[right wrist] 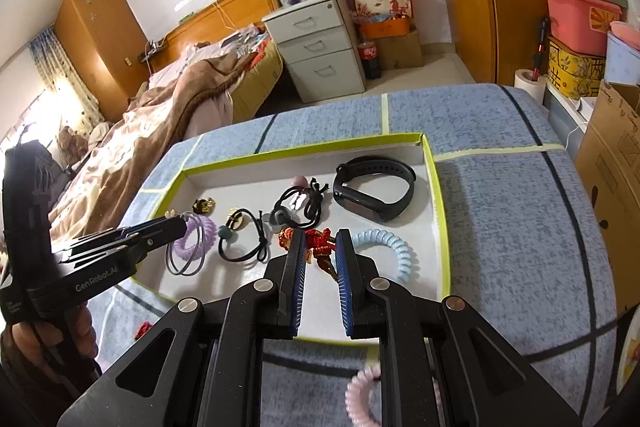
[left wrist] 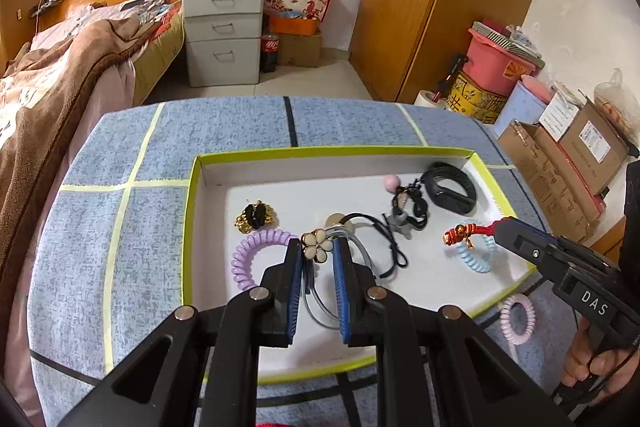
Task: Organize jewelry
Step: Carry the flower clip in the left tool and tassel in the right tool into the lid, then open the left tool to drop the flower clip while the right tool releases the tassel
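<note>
Sorting small pieces into the green-edged tray [left wrist: 192,227] looks to be the step in hand, with both grippers working over it at once. At the tray's left lie a gold-and-black clip [left wrist: 256,214] and a purple coil hair tie [left wrist: 256,255]. Next comes the left gripper [left wrist: 317,251], its jaws partly open with a cream flower ornament [left wrist: 317,246] sitting between the blue pads; the pads seem to touch the flower on both sides, though whether it is gripped or only bracketed I cannot tell, and thin grey hoops [left wrist: 320,303] hang or lie below it. Further right rest a black cord tie [left wrist: 384,243], a tangle of dark cords with a pink bead [left wrist: 404,203], and a black wristband [left wrist: 448,193] near the far right corner. The right gripper [right wrist: 321,247] holds its jaws a little apart around a red knotted charm [right wrist: 320,245], which lies just beside a pale blue coil tie [right wrist: 384,251]; from the left view the charm appears held at the tips. A pink coil tie [left wrist: 518,319] lies outside the tray on the blue checked cloth [left wrist: 120,147]. The next move probably calls for setting both held pieces down apart, then fetching the pink coil.
</note>
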`<state>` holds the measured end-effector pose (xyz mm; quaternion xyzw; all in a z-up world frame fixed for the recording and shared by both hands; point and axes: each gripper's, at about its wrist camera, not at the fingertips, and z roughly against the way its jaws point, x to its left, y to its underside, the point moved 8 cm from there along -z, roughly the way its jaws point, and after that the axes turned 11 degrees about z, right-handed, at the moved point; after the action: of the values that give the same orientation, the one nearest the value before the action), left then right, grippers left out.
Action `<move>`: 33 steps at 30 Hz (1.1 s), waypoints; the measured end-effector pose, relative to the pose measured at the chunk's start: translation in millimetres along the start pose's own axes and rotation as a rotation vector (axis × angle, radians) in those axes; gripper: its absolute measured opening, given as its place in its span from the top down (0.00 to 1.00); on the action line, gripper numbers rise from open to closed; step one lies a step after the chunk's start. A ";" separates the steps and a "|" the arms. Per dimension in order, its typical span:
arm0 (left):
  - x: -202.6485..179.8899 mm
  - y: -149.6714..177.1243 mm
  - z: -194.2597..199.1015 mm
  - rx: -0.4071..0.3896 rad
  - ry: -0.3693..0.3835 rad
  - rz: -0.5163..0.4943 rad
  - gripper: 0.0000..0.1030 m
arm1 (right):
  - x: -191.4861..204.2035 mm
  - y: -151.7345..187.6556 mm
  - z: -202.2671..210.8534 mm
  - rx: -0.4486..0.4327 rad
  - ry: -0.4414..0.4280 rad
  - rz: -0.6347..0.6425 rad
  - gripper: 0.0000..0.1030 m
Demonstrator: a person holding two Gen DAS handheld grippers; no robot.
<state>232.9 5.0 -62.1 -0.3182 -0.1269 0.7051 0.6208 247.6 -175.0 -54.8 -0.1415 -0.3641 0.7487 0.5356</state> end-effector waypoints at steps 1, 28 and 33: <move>1.4 -0.1 -1.9 0.003 -0.003 0.002 0.84 | -1.3 -1.1 -2.2 0.005 0.002 0.003 0.85; 9.8 20.1 -18.6 0.069 -0.006 0.037 0.73 | -3.0 8.7 -20.1 0.065 0.073 0.079 0.84; 7.8 20.8 -16.5 0.067 -0.002 0.027 0.68 | -0.5 9.0 -18.4 0.057 0.081 0.084 0.72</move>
<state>226.2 4.9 -88.9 -0.2981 -0.0994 0.7176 0.6215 252.5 -169.7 -73.9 -0.1716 -0.3147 0.7742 0.5217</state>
